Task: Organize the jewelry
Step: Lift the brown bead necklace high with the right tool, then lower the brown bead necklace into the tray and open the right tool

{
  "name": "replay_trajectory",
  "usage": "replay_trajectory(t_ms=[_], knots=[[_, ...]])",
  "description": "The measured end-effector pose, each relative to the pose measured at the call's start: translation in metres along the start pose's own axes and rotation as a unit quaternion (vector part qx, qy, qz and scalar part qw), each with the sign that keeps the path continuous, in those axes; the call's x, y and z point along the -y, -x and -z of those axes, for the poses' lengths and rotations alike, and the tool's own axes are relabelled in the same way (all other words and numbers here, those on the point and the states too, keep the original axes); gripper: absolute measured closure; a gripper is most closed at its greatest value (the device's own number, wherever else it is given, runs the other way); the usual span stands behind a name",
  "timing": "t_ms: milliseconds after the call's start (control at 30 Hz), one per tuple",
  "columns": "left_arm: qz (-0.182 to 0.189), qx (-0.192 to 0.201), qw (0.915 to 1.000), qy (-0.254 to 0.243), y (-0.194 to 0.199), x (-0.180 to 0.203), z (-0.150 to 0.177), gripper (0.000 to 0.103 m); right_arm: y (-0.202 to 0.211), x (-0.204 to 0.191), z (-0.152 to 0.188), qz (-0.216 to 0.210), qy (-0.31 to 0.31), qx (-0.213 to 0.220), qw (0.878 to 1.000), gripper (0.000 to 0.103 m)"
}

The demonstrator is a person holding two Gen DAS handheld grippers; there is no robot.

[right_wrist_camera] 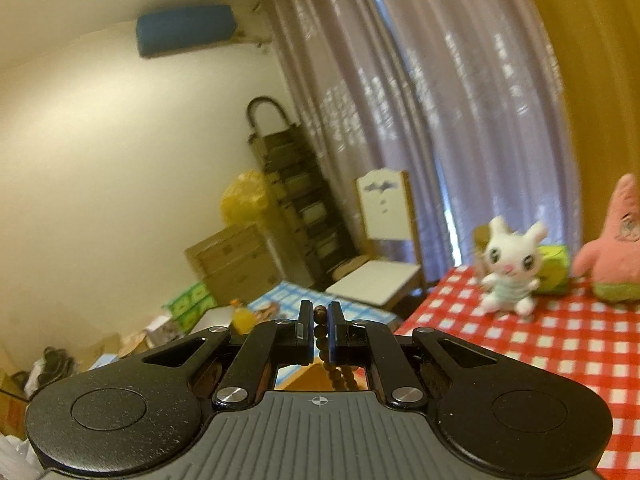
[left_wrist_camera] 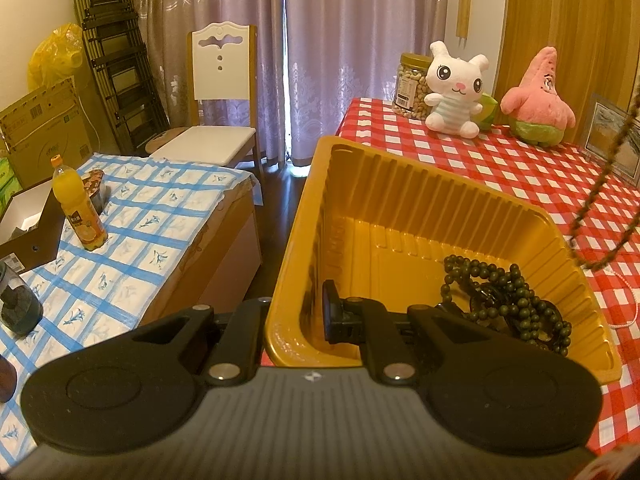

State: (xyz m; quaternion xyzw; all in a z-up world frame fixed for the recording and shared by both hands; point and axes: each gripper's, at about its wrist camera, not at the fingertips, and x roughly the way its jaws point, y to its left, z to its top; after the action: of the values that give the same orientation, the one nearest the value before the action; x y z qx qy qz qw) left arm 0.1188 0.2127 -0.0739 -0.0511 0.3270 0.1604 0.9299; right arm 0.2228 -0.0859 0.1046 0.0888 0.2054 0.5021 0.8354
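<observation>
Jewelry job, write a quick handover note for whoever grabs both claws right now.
Left claw: shut on the near-left wall of the yellow tray, holding it tilted at the edge of the red checked table.
Right claw: shut on a brown bead strand, which hangs beside the tray.
Done: a dark green bead strand lies in the tray.
Left: lower the brown strand into the tray, release, and set the tray flat.

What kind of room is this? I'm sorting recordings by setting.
Most likely a lived-in home room, perhaps a dining or spare room: long curtains, a dining chair, and plush toys on a red checked tablecloth, with cardboard boxes stacked by the wall.
</observation>
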Motion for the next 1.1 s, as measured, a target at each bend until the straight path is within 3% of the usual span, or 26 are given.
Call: replay_trajectory(t_ms=[267,467,833,900,1000,1100], knots=[[0.001,-0.001,1.0,0.002,0.0,0.003,-0.001,0.093,-0.054,0.001,0.036,-0.01,-0.015,-0.073,0.997,0.096],[0.002,-0.003,1.0,0.003,0.0,0.003,-0.001,0.093,-0.092,0.011,0.076,0.012,-0.026,-0.145,0.989,0.096],[0.002,-0.006,1.0,0.006,-0.001,-0.001,0.0,0.093,-0.121,0.025,0.12,0.042,-0.044,-0.222,0.973,0.095],[0.002,-0.007,1.0,0.006,-0.002,-0.002,0.0,0.093,-0.122,0.025,0.125,0.046,-0.046,-0.231,0.971,0.087],[0.002,-0.007,1.0,0.006,-0.002,-0.002,0.0,0.093,-0.117,0.022,0.129,0.052,-0.051,-0.225,0.972,0.049],[0.002,-0.009,0.9999,0.007,-0.003,-0.002,0.0,0.093,-0.102,0.02,0.13,0.053,-0.057,-0.203,0.976,0.048]])
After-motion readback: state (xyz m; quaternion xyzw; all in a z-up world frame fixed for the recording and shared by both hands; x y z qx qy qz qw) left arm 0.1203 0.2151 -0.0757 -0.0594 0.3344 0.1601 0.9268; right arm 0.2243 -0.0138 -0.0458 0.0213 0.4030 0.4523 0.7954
